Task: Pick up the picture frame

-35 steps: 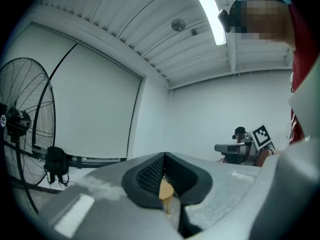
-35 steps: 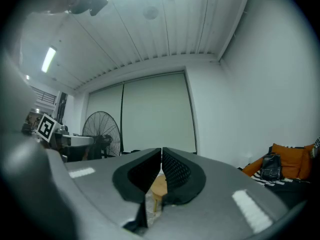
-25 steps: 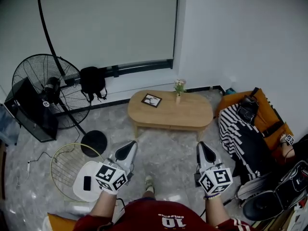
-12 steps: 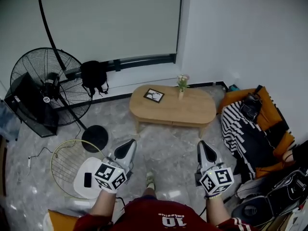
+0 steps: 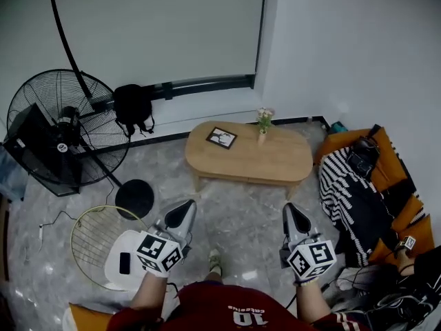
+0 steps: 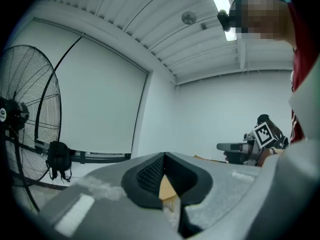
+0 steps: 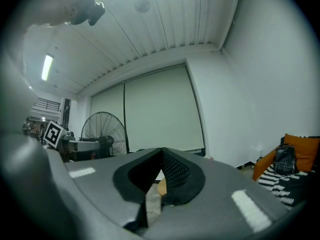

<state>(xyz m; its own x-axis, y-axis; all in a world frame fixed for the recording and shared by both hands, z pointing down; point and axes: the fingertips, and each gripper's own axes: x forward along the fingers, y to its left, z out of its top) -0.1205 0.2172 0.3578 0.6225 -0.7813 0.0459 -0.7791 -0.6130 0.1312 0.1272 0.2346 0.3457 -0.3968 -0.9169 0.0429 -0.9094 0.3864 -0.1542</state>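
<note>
The picture frame [image 5: 221, 138], dark-edged with a pale picture, lies flat on the far left part of the oval wooden coffee table [image 5: 275, 163]. A small vase of flowers [image 5: 263, 123] stands beside it. My left gripper [image 5: 186, 207] and right gripper [image 5: 291, 209] are held side by side over the floor, well short of the table, pointing level toward it. Both are shut with nothing between the jaws. In the left gripper view, the left gripper [image 6: 164, 155] shows a sliver of the table [image 6: 166, 189] below its tips. The right gripper [image 7: 161, 149] looks the same way.
A big standing fan [image 5: 58, 126] and its round base [image 5: 134, 198] are at the left. A black backpack [image 5: 133, 105] hangs by the wall. A loose fan grille [image 5: 96, 236] lies on the floor. Striped and orange cushions [image 5: 358, 185] and bags crowd the right.
Both grippers stay shut and side by side. The whole view has shifted a little, with the table and frame drawing slightly nearer. A hand at the right edge has dropped lower.
</note>
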